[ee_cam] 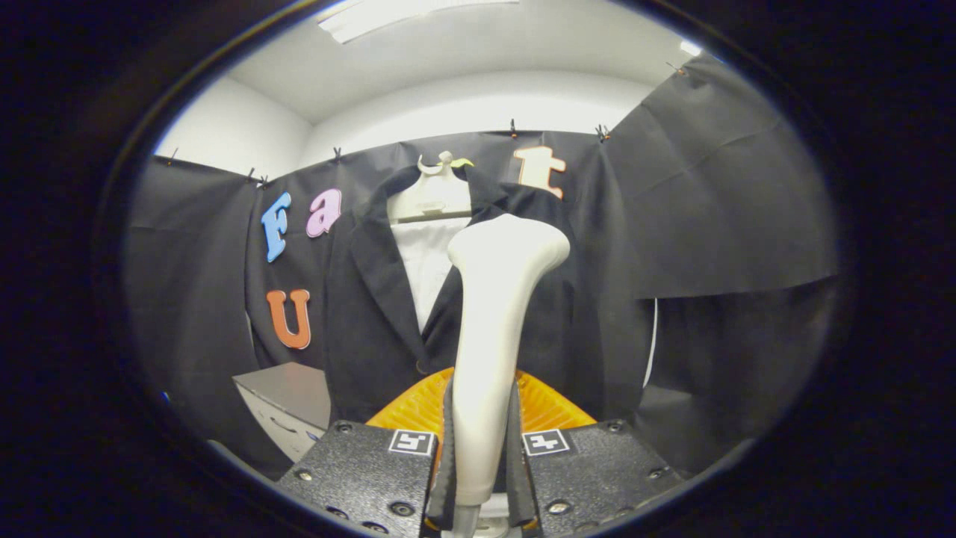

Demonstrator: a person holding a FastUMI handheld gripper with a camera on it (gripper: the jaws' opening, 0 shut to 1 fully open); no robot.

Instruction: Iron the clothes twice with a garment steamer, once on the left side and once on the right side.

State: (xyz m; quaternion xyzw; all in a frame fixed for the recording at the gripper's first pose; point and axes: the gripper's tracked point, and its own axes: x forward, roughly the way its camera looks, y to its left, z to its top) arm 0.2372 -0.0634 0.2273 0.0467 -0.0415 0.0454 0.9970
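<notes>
Black-draped booth, dark jacket (373,314) hanging; gripper (482,456) clenched on upright steamer (493,329), level, facing it

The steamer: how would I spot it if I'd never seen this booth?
Find the dark jacket hanging on the black cloth wall. In front of it stands the garment steamer, its handle clamped between the two fingers of the tool. It is the pale, smooth wand that flares into a wide head at the top.

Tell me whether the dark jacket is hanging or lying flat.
Hanging: the dark suit jacket hangs upright on a white hanger, beyond the white garment steamer that the gripper jaws clamp.
</notes>
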